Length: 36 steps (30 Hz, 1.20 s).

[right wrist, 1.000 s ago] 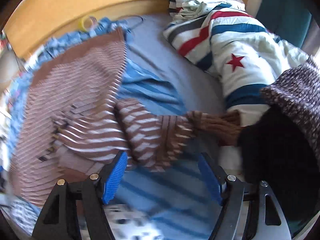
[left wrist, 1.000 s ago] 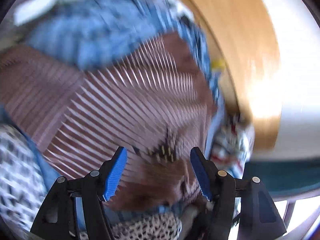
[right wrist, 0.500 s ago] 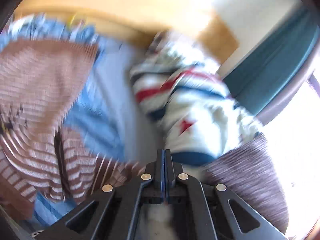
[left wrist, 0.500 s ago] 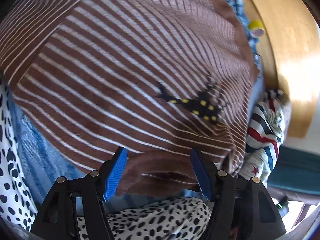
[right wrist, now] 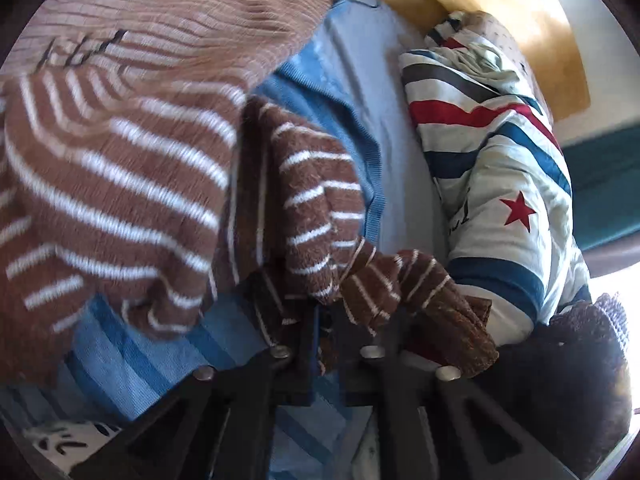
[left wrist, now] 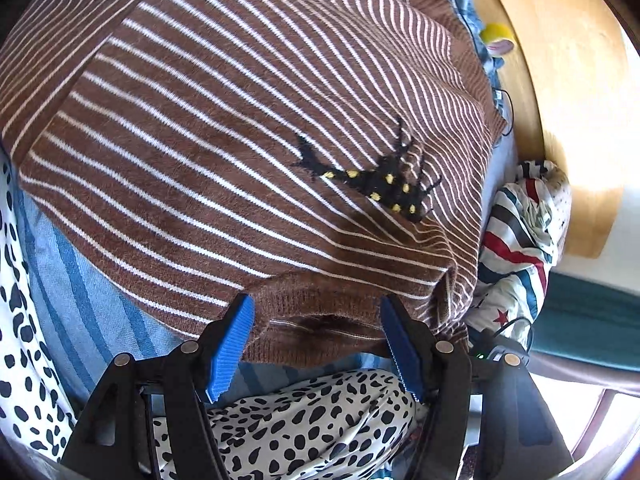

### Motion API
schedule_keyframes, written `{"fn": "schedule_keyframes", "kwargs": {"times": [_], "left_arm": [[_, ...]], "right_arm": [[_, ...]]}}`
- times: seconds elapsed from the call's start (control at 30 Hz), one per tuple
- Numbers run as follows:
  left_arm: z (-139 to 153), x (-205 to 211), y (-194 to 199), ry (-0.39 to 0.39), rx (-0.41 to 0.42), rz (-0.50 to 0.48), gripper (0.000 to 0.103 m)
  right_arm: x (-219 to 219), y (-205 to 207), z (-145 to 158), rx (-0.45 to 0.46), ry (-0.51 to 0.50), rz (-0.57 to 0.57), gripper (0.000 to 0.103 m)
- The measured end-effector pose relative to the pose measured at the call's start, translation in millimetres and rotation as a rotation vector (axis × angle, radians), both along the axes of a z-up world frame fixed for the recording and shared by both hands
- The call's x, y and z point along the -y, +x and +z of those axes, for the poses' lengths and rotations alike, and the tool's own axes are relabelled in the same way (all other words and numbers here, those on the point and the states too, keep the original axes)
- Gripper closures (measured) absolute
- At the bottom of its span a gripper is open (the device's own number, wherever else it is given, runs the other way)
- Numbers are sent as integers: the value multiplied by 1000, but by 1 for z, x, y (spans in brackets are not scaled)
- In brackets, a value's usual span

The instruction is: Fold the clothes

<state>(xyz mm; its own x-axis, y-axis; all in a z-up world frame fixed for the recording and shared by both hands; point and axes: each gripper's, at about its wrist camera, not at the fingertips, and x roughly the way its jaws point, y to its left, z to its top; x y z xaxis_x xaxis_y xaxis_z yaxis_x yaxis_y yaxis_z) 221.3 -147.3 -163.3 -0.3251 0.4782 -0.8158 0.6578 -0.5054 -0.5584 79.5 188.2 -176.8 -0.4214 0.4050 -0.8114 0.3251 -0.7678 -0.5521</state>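
A brown sweater (left wrist: 240, 140) with thin white stripes and a black lizard motif (left wrist: 380, 184) lies spread on the bed. My left gripper (left wrist: 316, 312) hovers open over its plain brown neck edge, which lies between the blue pads (left wrist: 232, 340) without being pressed. In the right wrist view the sweater body (right wrist: 120, 184) is bunched at the left. Its sleeve (right wrist: 320, 208) runs down into my right gripper (right wrist: 326, 316), which is shut on the sleeve fabric. The cuff (right wrist: 456, 320) drapes over the right finger.
A blue striped sheet (left wrist: 80, 292) lies under the sweater. A rolled quilt with red and blue stripes and a star (right wrist: 492, 168) lies to the right against the wooden headboard (left wrist: 560, 80). Black-dotted white fabric (left wrist: 304, 420) lies near me; a dark knit garment (right wrist: 580, 360) sits at lower right.
My right gripper went from open to shut, swung down and now grips the sleeve. My left gripper sank closer to the sweater's neck edge, still open.
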Motion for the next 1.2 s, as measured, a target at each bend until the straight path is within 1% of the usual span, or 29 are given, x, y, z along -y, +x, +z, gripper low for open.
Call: {"fn": "schedule_keyframes", "kwargs": {"times": [0.03, 0.07, 0.1, 0.13, 0.2, 0.23, 0.27, 0.33, 0.37, 0.4, 0.43, 0.47, 0.5, 0.53, 0.57, 0.6, 0.67, 0.73, 0.77, 0.8, 0.83, 0.87, 0.93, 0.97, 1.0, 1.03, 1.07, 1.13, 1.2], "left_arm": [[-2, 0, 0, -2, 5, 3, 36], [-4, 1, 1, -3, 12, 7, 36], [-7, 1, 1, -4, 19, 12, 36], [-9, 2, 2, -5, 26, 17, 36], [-16, 2, 5, 30, 30, 40, 36], [-17, 1, 7, 46, 28, 44, 36], [-18, -1, 8, 61, 24, 45, 36], [-15, -5, 8, 68, 14, 34, 36], [-13, -7, 8, 70, 8, 28, 36], [-11, -10, 8, 72, -1, 20, 36], [-9, -13, 8, 73, -7, 11, 36], [-7, -15, 7, 74, -14, 2, 36], [-6, -16, 7, 69, -14, -3, 36], [-6, -16, 7, 63, -12, -7, 36], [-6, -16, 7, 61, -8, -7, 36], [-6, -17, 6, 60, -4, -6, 36], [-8, -18, 3, 56, -1, -11, 36], [-10, -20, -1, 48, 2, -22, 36], [-11, -22, -3, 43, 4, -28, 36], [-13, -23, -5, 40, 6, -35, 36], [-14, -25, -7, 38, 8, -41, 36], [-16, -26, -9, 39, 11, -44, 36], [-20, -28, -11, 44, 15, -42, 36], [-20, -29, -11, 41, 16, -40, 36], [-21, -30, -11, 37, 17, -38, 36], [-20, -30, -10, 31, 16, -39, 36], [-19, -30, -9, 24, 13, -39, 36], [-17, -30, -8, 19, 5, -41, 36], [-13, -31, -8, 29, -10, -43, 36]], "right_arm": [[2, 1, 15, -60, 10, 7, 96], [4, 5, 36, -135, 20, 26, 98], [6, 10, 59, -215, 32, 44, 103], [8, 17, 85, -311, 53, 60, 103], [11, 31, 145, -516, 84, 82, 103], [11, 37, 174, -604, 85, 76, 102], [10, 43, 200, -672, 77, 72, 102], [8, 47, 234, -680, 4, 72, 102], [6, 47, 247, -669, -38, 73, 101], [3, 43, 247, -605, -97, 79, 87], [1, 38, 244, -538, -148, 80, 65], [-2, 31, 229, -461, -171, 70, 29], [-5, 24, 208, -378, -179, 65, 19], [-8, 18, 182, -310, -174, 63, 25], [-11, 12, 154, -235, -157, 55, 35], [-15, 7, 127, -166, -142, 45, 40], [-21, 2, 84, -66, -139, 13, 43], [-25, 0, 53, 4, -158, -20, 43], [-26, -1, 42, 31, -170, -27, 41], [-25, -3, 33, 59, -183, -26, 33], [-23, -7, 22, 86, -188, -19, 30], [-21, -10, 12, 107, -184, -13, 30], [-16, -16, -5, 90, -106, -10, 45], [-14, -18, -10, 75, -78, -13, 73], [-13, -20, -12, 48, -61, -20, 96], [-13, -20, -12, 11, -58, -28, 94], [-13, -21, -9, -30, -57, -35, 94], [-10, -21, 16, -144, -51, -27, 95], [-6, -10, 59, -285, -29, -4, 95]]}}
